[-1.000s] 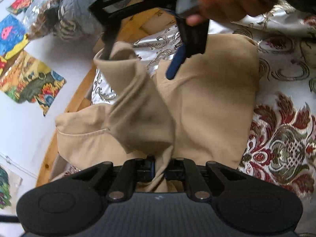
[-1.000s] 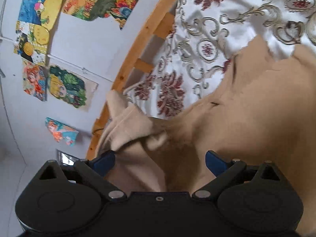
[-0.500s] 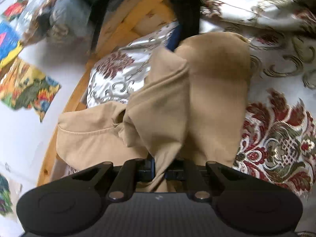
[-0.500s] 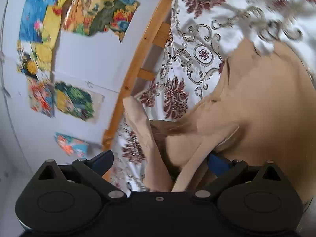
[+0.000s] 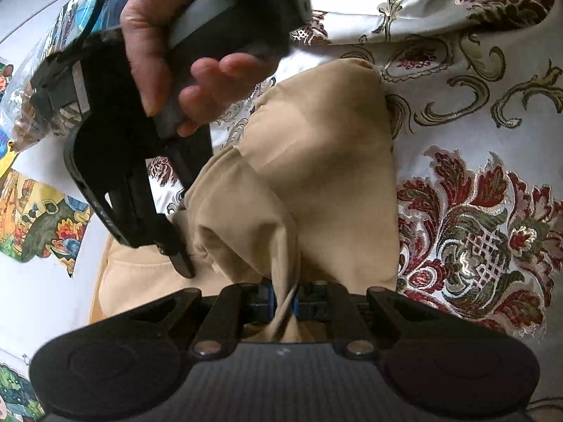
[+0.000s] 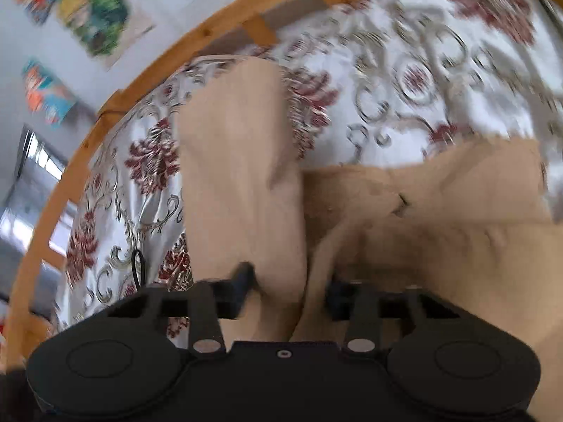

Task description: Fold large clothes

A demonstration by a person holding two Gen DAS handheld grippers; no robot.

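White wall (image 5: 42, 302) hung with bright pictures backs a wooden bed frame (image 6: 116, 102), its floral bedspread (image 5: 475, 112) carrying a tan garment (image 5: 316, 161) bunched near the frame-side edge. Left gripper (image 5: 284, 302) is clamped tight on a fold of the tan cloth. Right gripper (image 6: 286, 290), gripped by a hand (image 5: 165, 52), is closing its jaws with a fold of the garment between them, though blur hides whether the pads press yet.

A white bedspread (image 5: 457, 81) with red and gold floral patterns covers the bed. A wooden frame (image 6: 147, 74) edges it. Colourful pictures (image 5: 42, 225) hang on the white wall (image 5: 38, 302); a plastic bag (image 5: 24, 119) sits beside them.
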